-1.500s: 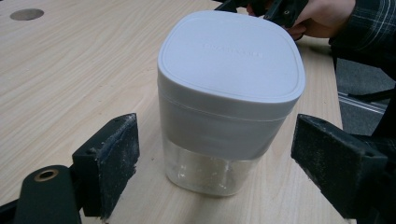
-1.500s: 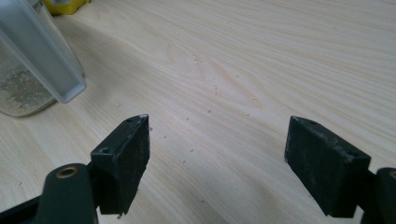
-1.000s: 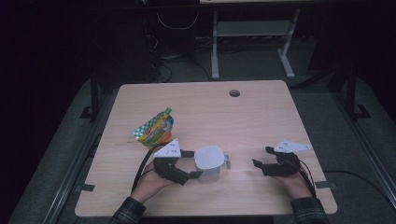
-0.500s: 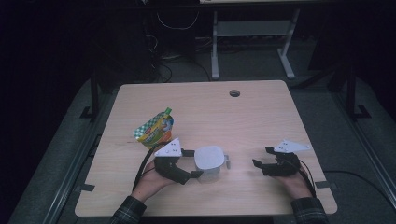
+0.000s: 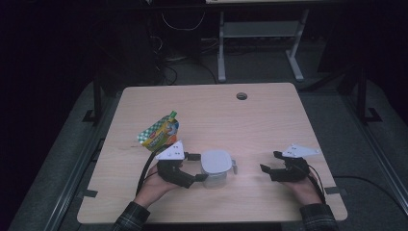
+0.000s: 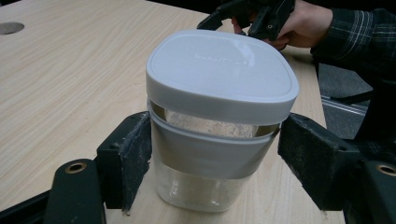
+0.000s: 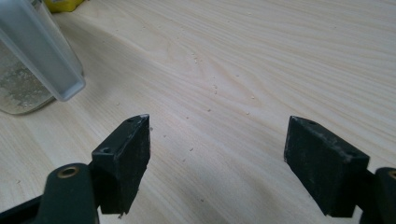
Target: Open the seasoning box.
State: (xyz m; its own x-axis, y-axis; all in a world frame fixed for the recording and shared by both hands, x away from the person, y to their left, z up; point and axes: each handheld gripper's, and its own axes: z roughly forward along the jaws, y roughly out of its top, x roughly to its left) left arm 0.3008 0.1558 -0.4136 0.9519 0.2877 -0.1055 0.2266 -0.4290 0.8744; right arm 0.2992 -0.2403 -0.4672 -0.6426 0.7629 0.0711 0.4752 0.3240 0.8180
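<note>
Two grippers at the table, one around a lidded container

Two hand-held tools sit at the near edge. The left gripper (image 5: 198, 168) has its jaws on either side of the clear container (image 6: 217, 126); they have just been closing a little, the left pad touches the wall, and whether the right pad presses cannot be told. The right gripper (image 5: 269, 162) rests well apart, jaws wide with nothing between them. The container stands upright near the front edge, between both tools, capped by a white lid (image 6: 222, 70) bearing faint embossed lettering, unreadable. Farther back lies a green and yellow pouch (image 5: 159, 132); its print is too small to read. The table (image 5: 269, 115) is pale wood grain with scattered specks and a round cable hole (image 5: 241, 96). Beyond, the room is dark, with a grey metal stand (image 5: 260, 38).
</note>
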